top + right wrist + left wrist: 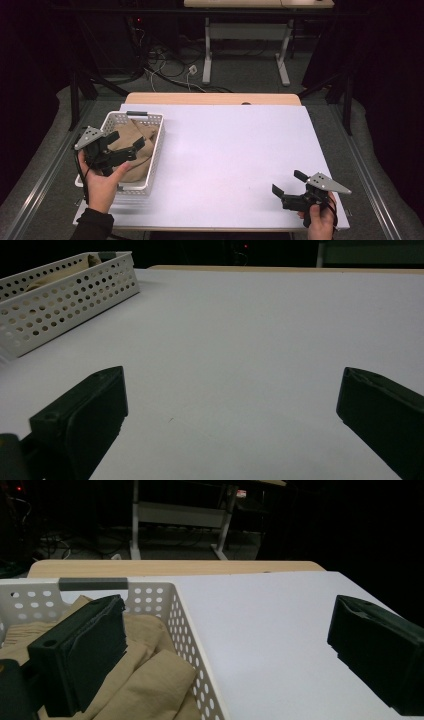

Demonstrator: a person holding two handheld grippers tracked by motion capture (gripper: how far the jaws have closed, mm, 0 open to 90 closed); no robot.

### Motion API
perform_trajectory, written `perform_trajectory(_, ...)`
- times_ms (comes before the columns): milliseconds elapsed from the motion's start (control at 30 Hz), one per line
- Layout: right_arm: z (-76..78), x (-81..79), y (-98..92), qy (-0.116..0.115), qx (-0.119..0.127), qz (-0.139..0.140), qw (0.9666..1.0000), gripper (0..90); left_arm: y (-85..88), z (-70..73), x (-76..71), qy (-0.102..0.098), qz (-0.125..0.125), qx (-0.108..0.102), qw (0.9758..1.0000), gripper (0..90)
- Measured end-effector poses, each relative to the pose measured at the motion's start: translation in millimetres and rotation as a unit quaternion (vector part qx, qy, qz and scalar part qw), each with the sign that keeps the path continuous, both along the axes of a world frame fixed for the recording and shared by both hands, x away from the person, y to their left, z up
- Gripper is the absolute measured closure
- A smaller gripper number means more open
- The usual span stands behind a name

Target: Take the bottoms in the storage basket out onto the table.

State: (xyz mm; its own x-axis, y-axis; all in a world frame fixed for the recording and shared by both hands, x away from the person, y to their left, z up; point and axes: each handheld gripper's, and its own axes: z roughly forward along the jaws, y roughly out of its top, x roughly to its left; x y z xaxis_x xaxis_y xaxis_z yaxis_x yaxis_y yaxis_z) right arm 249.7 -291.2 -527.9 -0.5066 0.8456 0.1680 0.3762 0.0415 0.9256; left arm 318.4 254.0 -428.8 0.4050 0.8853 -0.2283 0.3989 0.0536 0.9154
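A white perforated basket (156,145) stands at the table's left and holds a crumpled tan cloth (131,131). My left gripper (127,140) hovers open over the basket, one jaw above the cloth (150,680) and the other out past the basket's right wall (186,625). Nothing is between its jaws (230,615). My right gripper (287,182) rests low near the table's front right corner, open and empty, pointing left across the bare white top (232,380). From there the basket (65,295) stands far off at the upper left.
The white table top (240,145) has a wooden strip (210,98) along its far edge. Beyond it stand a white-legged desk (207,55) and loose cables (165,65) on the floor. Dark curtains close in both sides.
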Motion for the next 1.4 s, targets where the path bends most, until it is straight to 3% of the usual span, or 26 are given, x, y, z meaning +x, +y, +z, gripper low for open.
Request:
perform_trajectory(167,-0.1,0.1,-0.1,0.0,0.003,-0.002,1.0,0.0,0.7,1.3,6.2,0.006,0.003,0.011,0.9999,2.6)
perform_trajectory(567,-0.4,0.1,0.0,0.001,0.001,-0.002,1.0,0.0,4.2,16.1,20.5,0.017,0.019,0.01,0.9996,2.6)
perform_trajectory(900,-0.9,0.4,0.5,0.004,0.0,-0.002,1.0,0.0,4.0,28.3,35.7,0.034,0.023,0.032,0.9986,2.9)
perform_trajectory(1400,-1.4,0.9,0.7,0.004,0.001,-0.003,1.0,0.0,7.1,32.0,54.5,0.059,0.039,0.038,0.9968,2.9)
